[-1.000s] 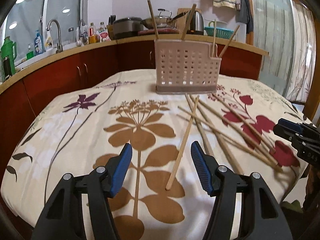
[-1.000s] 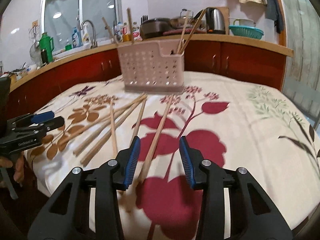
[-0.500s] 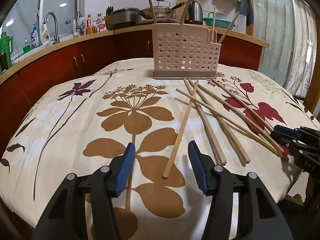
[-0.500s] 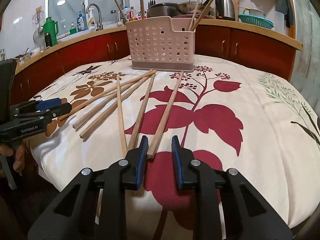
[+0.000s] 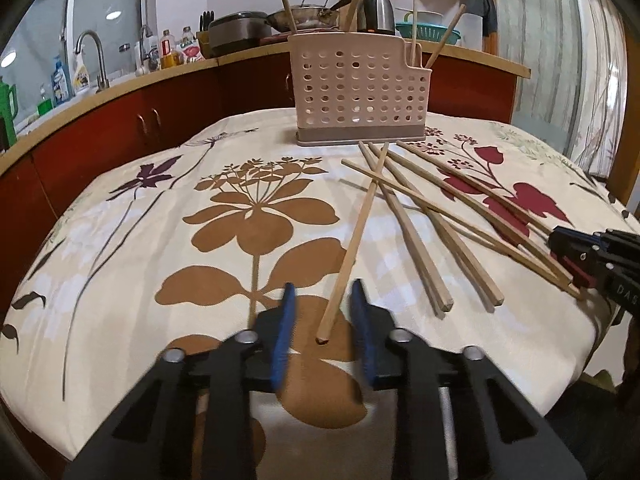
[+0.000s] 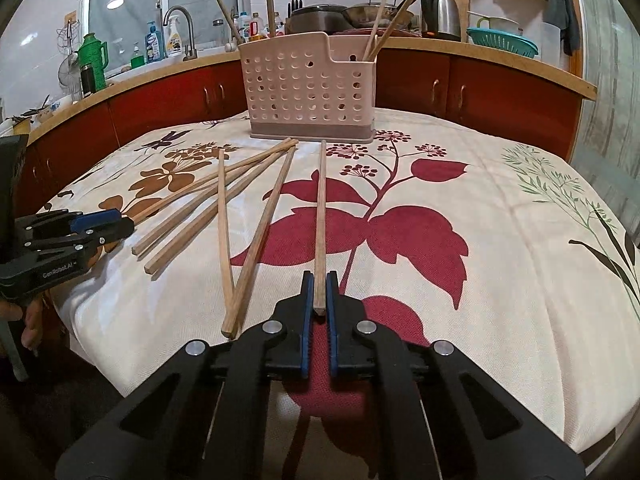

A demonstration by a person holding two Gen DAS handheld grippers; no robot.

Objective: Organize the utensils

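Observation:
Several wooden chopsticks lie spread on the floral tablecloth (image 5: 120, 272) in front of a pink perforated utensil holder (image 5: 358, 92), which stands upright with a few chopsticks in it; it also shows in the right wrist view (image 6: 310, 92). My left gripper (image 5: 322, 312) is open, its blue pads either side of the near end of one chopstick (image 5: 356, 240) without touching it. My right gripper (image 6: 319, 300) is shut on the near end of another chopstick (image 6: 321, 216), which still lies along the cloth toward the holder.
Red kitchen cabinets with a wooden counter (image 6: 500, 56) curve behind the table, carrying a sink tap, bottles, pots and a kettle. The table's front edge drops off just below both grippers. Each gripper shows at the side of the other's view.
Both grippers moved forward and down onto chopstick ends. The right jaws closed onto a chopstick. The left jaws narrowed around another chopstick but remain apart.

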